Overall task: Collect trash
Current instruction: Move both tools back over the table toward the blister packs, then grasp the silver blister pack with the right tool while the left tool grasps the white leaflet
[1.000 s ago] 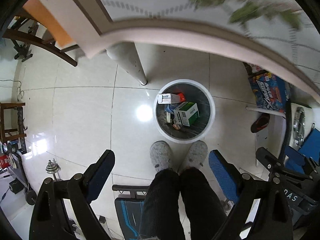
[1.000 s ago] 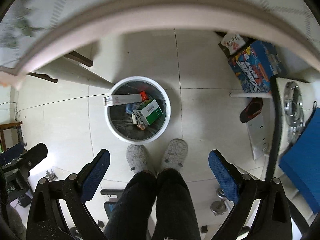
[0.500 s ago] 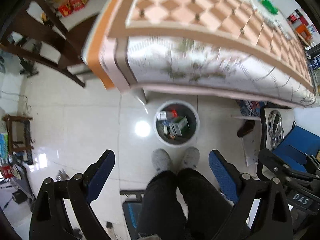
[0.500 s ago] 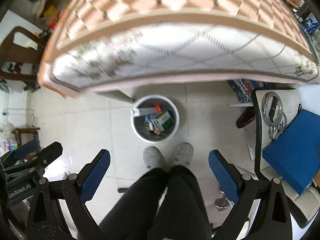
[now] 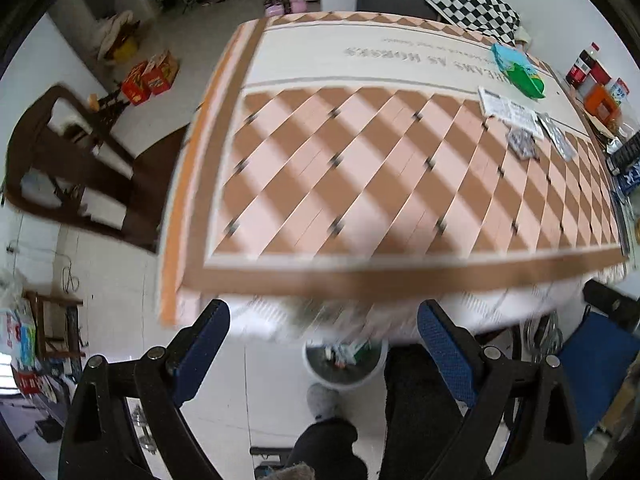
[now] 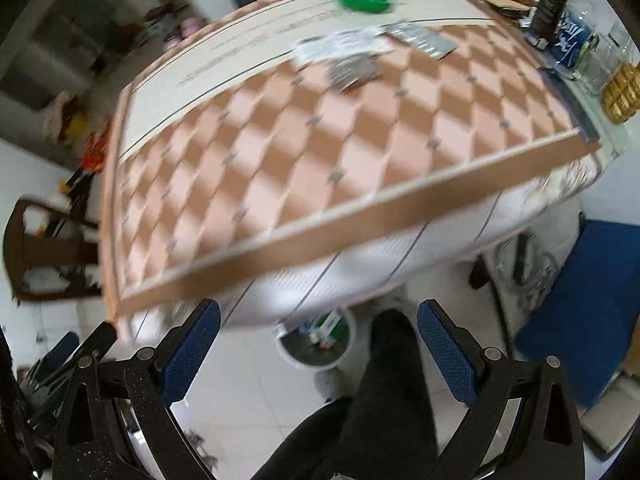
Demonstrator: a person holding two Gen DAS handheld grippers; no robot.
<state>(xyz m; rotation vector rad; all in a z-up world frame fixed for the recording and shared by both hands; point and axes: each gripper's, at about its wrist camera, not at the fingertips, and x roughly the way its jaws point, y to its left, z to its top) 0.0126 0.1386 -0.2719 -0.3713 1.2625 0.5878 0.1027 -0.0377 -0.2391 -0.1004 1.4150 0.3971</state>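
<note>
Both grippers empty, jaws spread wide: left gripper, right gripper. White trash bin sits on the floor under the table edge, by the person's feet, already holding boxes and wrappers, so some collecting looks done. Still left on the checkered table, far right side: green-and-blue bag, printed paper sheet, foil blister packs and a dark crumpled wrapper. Both grippers are well apart from them. Judging from this, several pieces remain to pick up.
</note>
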